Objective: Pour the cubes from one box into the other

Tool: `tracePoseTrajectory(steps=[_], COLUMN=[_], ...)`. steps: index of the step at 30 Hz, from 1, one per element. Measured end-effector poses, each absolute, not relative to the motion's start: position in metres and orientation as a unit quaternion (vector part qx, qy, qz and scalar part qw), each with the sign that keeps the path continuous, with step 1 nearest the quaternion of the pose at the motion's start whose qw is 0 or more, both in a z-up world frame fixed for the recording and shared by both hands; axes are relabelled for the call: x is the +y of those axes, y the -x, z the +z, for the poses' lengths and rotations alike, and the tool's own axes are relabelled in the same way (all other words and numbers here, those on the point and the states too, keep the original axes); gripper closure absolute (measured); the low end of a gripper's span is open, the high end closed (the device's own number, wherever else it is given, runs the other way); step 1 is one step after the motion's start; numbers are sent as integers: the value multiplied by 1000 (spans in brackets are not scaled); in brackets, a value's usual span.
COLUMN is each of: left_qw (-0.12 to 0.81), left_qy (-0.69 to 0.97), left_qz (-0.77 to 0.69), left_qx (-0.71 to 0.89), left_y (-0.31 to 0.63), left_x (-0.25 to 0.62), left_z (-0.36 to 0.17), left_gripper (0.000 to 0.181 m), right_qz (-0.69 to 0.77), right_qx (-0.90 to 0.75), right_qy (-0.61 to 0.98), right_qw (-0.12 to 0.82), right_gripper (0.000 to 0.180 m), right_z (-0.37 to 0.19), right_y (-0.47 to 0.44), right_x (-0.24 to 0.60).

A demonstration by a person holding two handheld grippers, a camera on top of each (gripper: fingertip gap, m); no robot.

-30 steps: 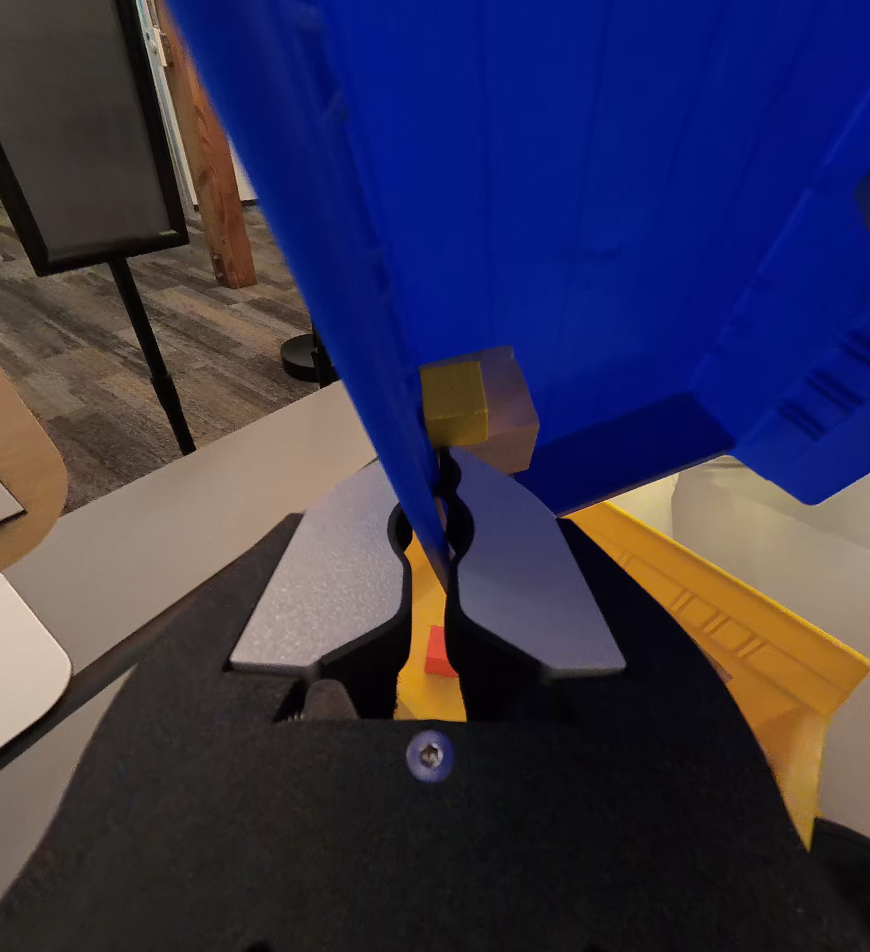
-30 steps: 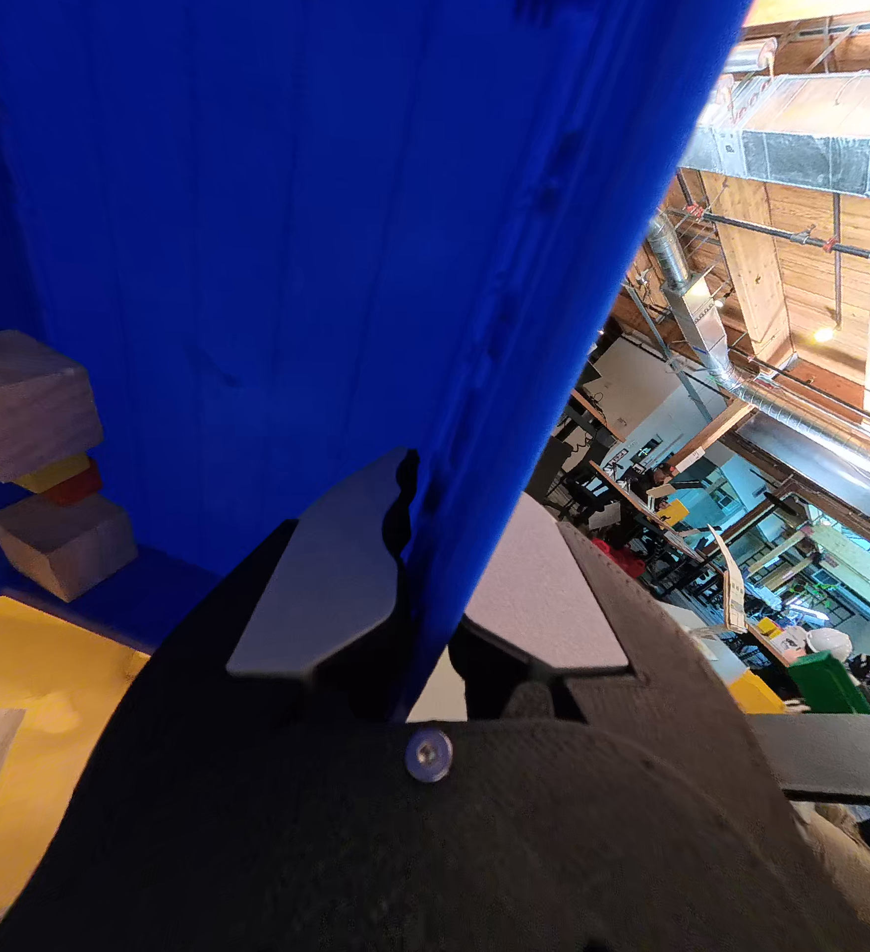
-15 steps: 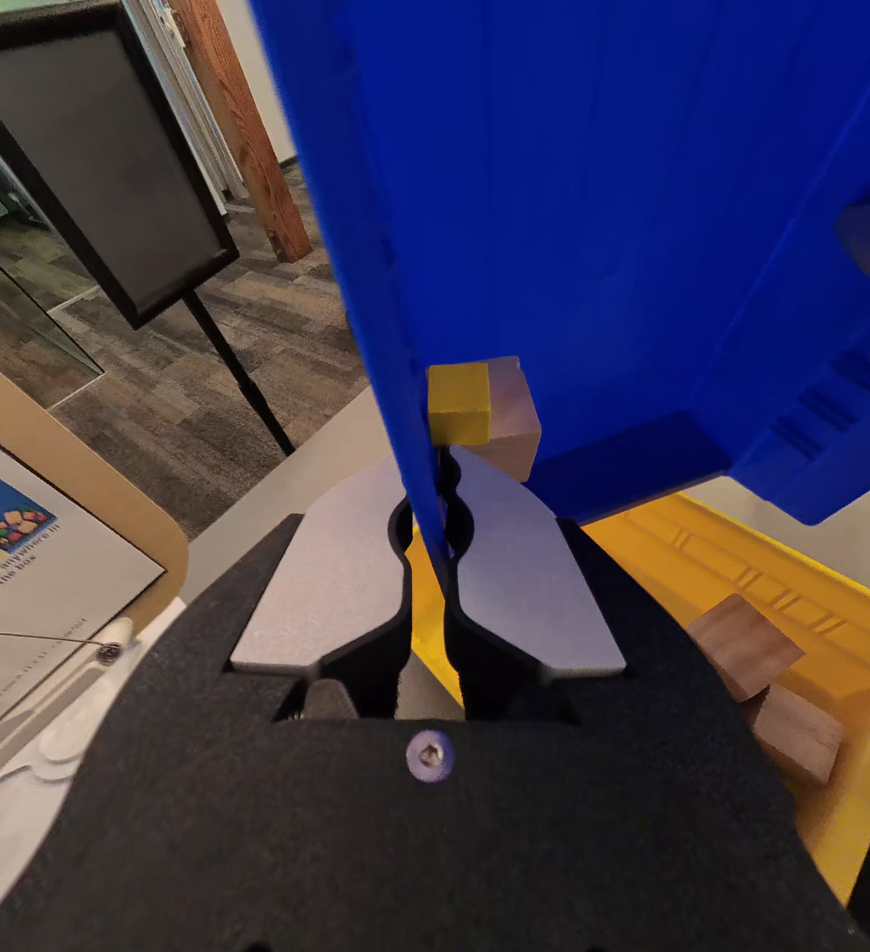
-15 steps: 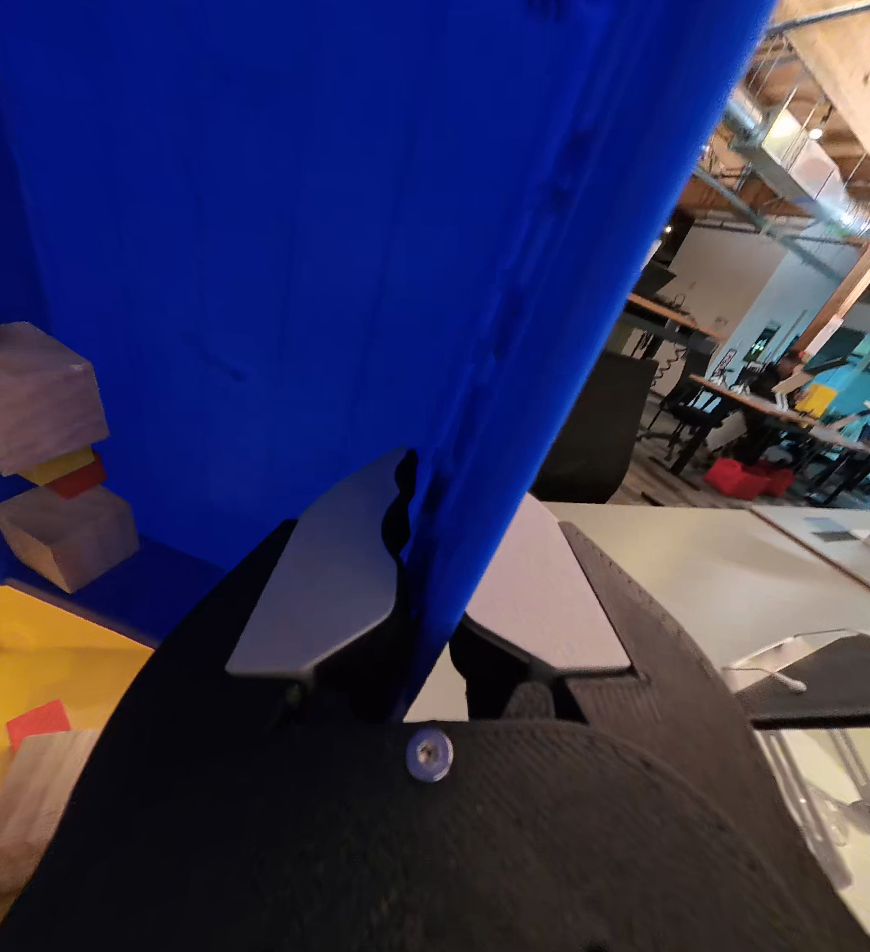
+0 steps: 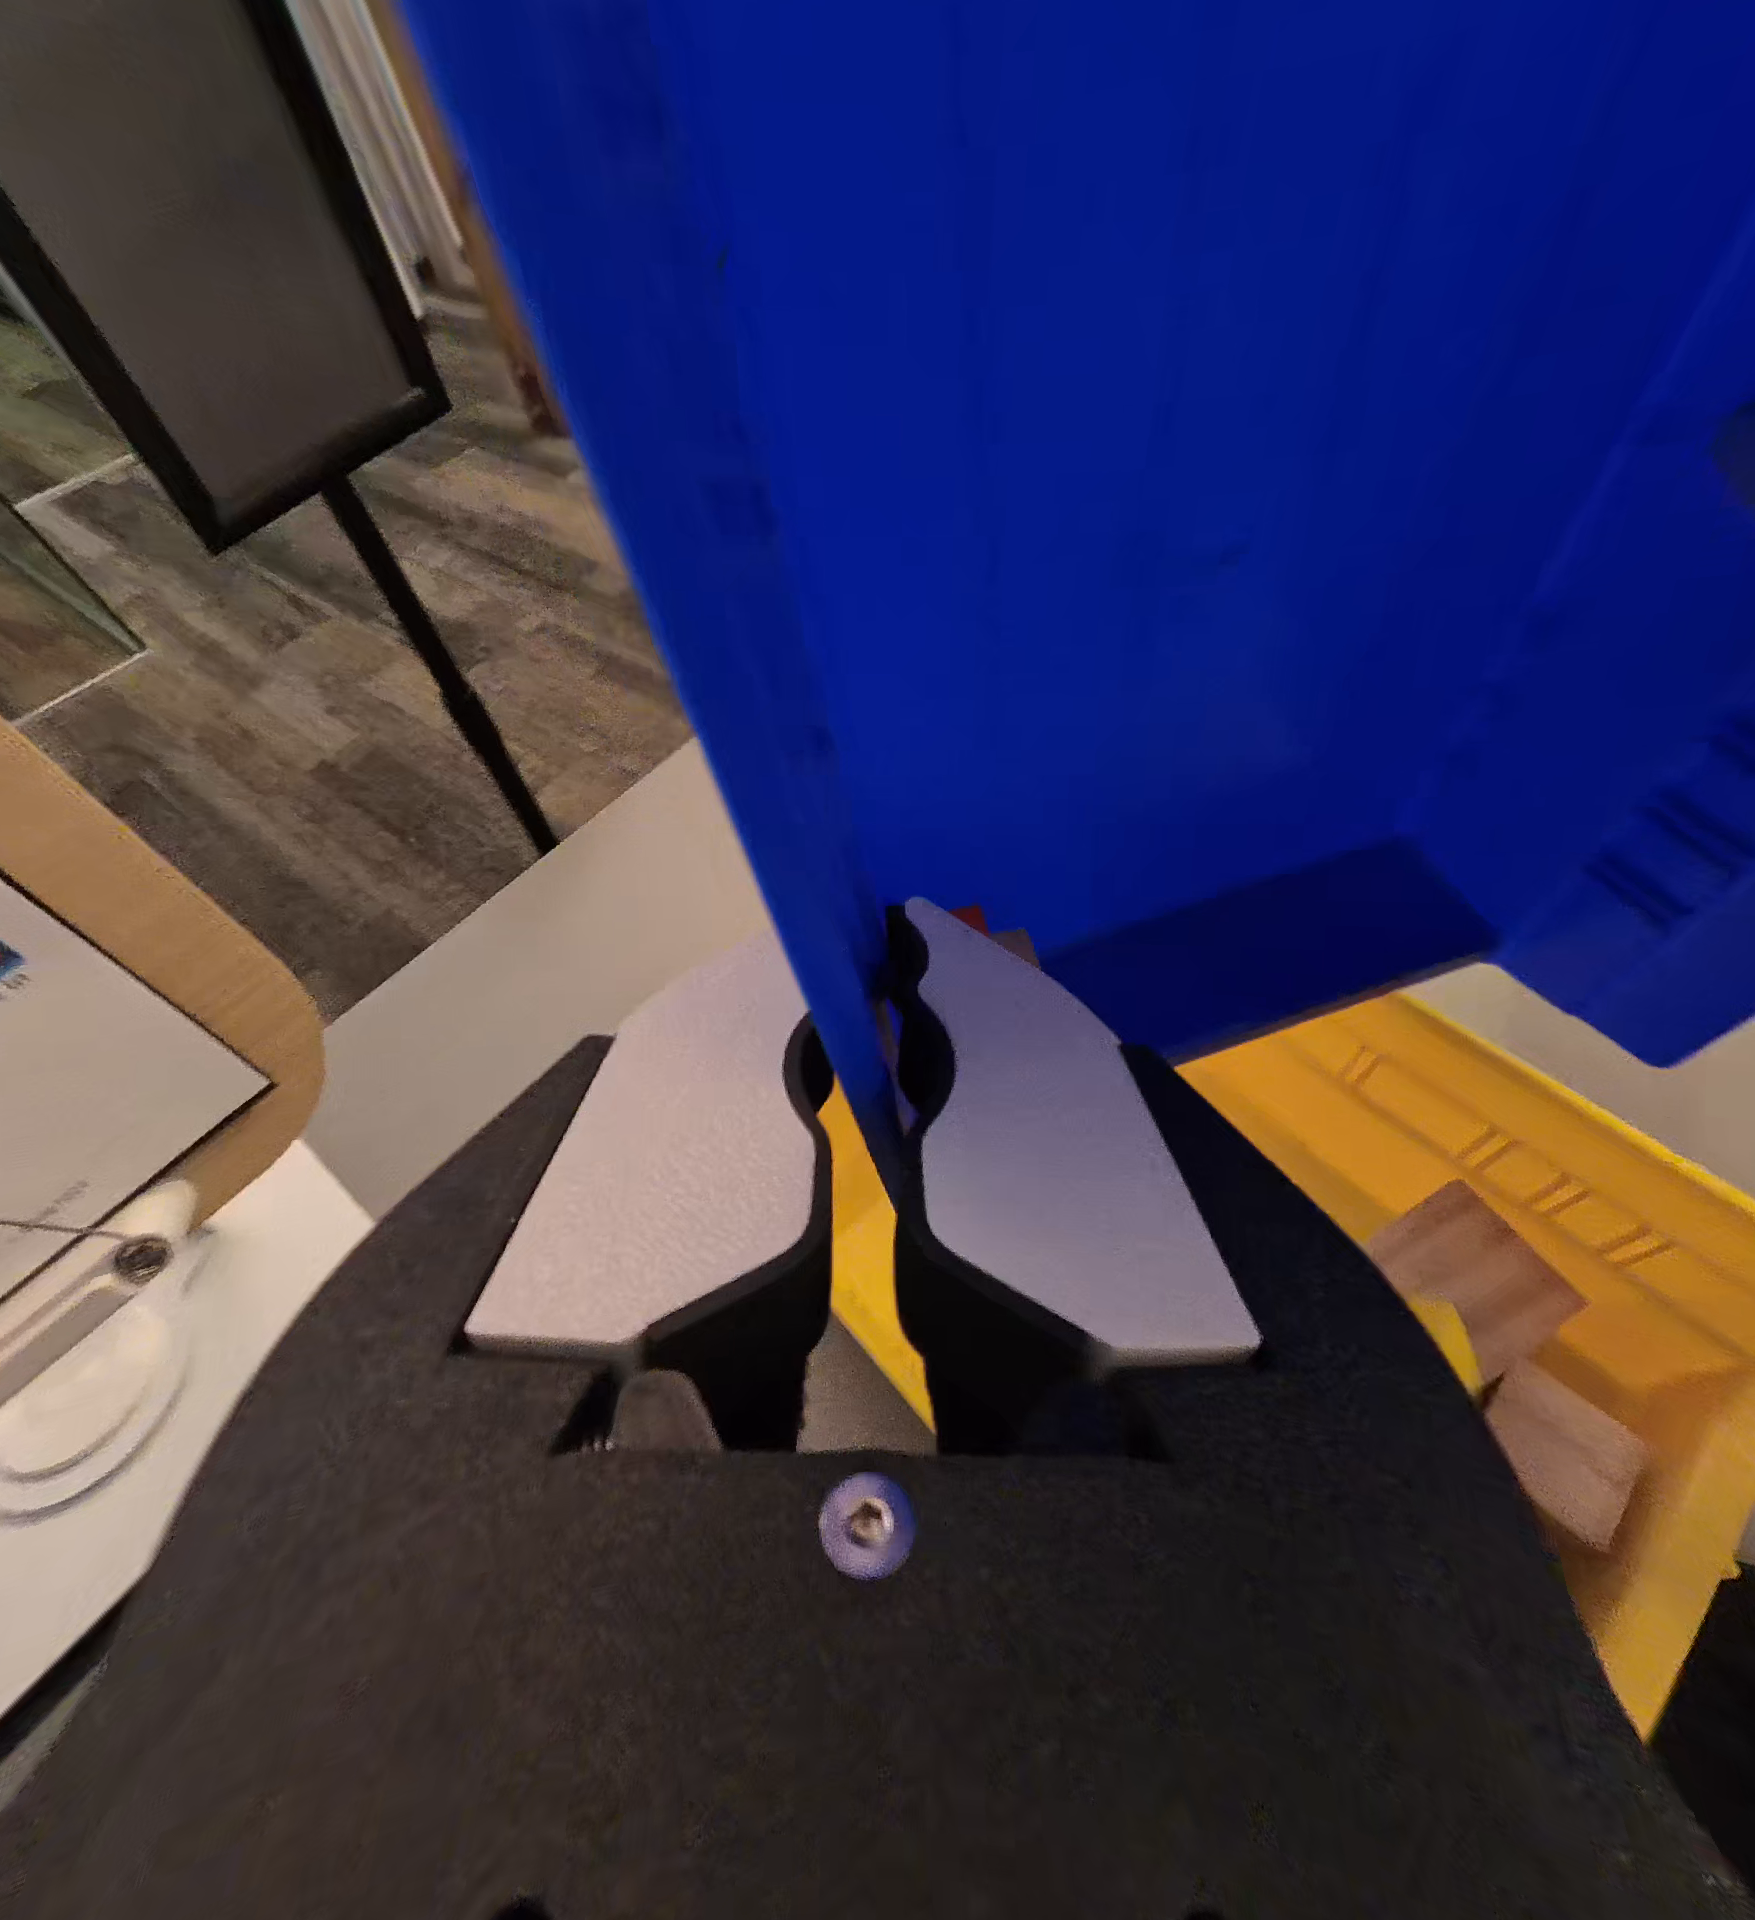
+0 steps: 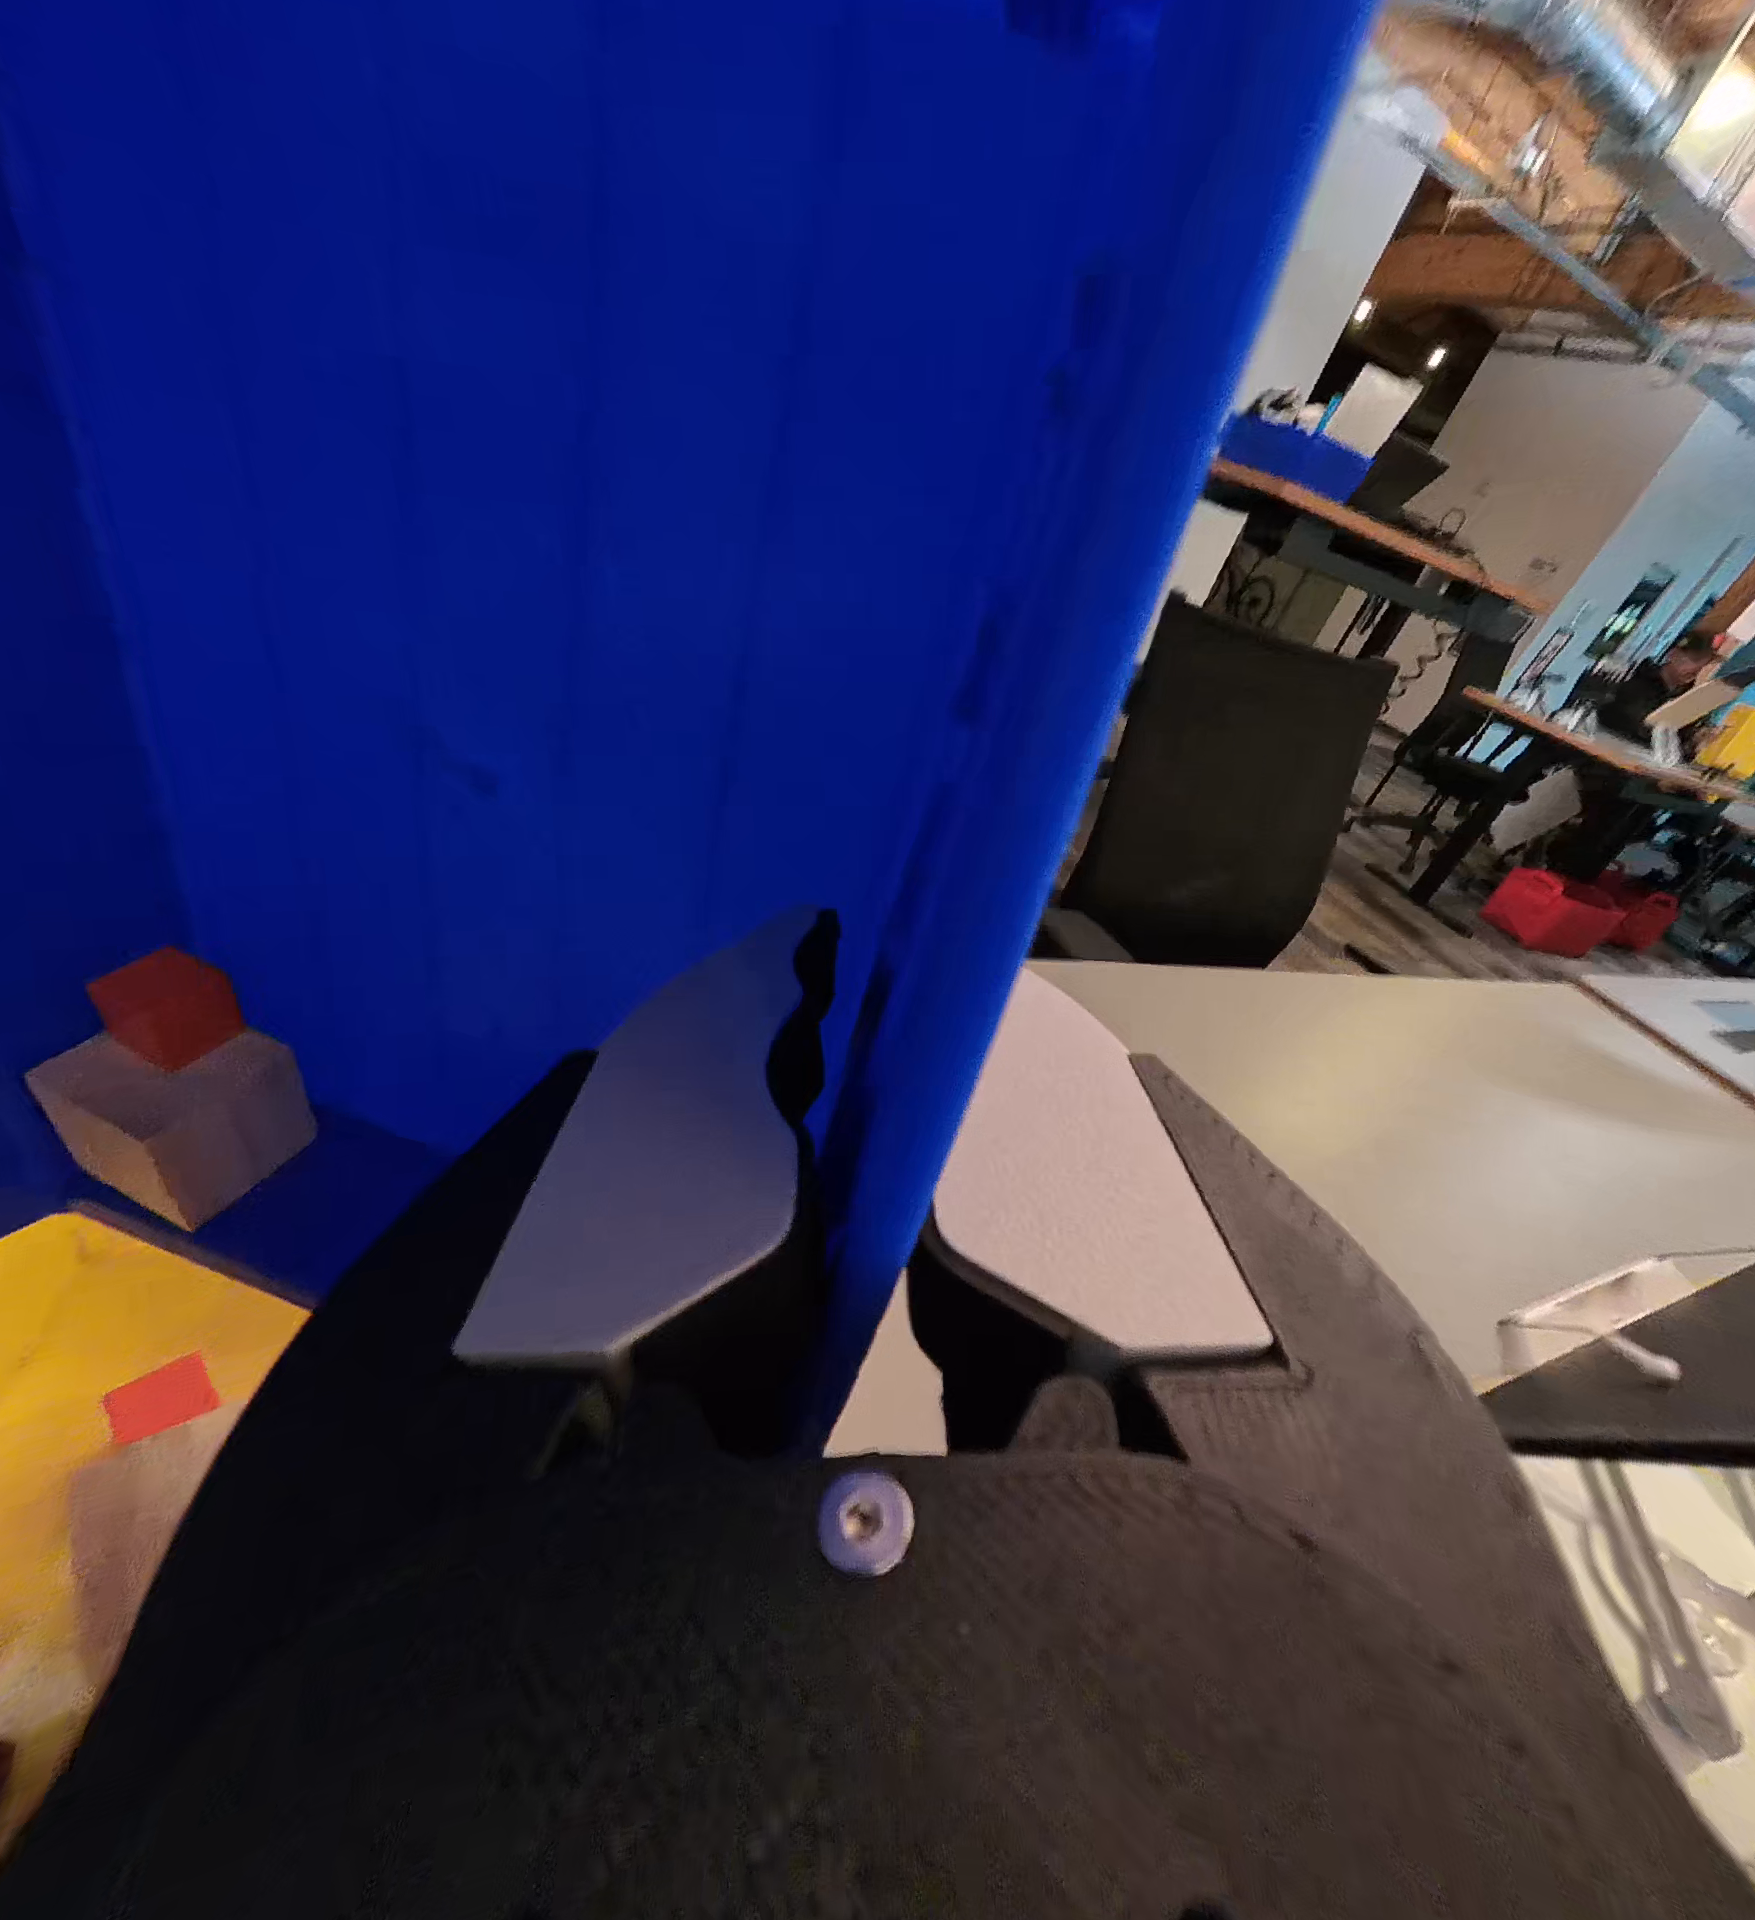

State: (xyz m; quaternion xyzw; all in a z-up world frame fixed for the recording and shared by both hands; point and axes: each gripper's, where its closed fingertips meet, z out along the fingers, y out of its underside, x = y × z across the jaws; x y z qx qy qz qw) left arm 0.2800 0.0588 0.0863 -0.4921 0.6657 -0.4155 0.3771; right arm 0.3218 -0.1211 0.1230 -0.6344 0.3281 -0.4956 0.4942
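Blue box (image 6: 592, 520) fills upper left of your right view, tipped steeply over yellow box (image 6: 11, 1351) at lower left. Red cube (image 6: 164, 1006) sits on wooden cube (image 6: 172, 1127) at blue box's low end. More wooden cubes (image 5: 1475, 1283) lie in yellow box at your left view's lower right. Your left gripper (image 5: 865, 1023) is clamped on one blue wall, your right gripper (image 6: 888, 1039) on other. Grey table (image 6: 1372, 1091) right of frame.
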Motion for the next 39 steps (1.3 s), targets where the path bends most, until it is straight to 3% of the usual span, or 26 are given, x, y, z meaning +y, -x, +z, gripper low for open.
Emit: tracePoseTrajectory(steps=[12,25,29,36,39], left_qw=[465,422,340,45,-57], left_qy=[411,446,466,510,483], left_qz=[-476,-496,-512,-574,-603], left_qx=[624,614,636,639,632], left_y=[-253,-246,-247,-247,-233], left_x=[51,50,36,-31,-52], left_z=[121,109,99,118,122], left_gripper=[173,173,165,140,148], right_qz=[-562,-547,-492,-346,-316], right_qx=[267,268,289,317,349], right_qy=[548,567,638,846,859], right_qw=[560,554,517,253,199], right_gripper=[167,166,170,174,173], right_z=[164,167,175,177,178], right_y=[-285,-279,-301,-354,-358], right_x=[-128,-123,-124,-161,-198])
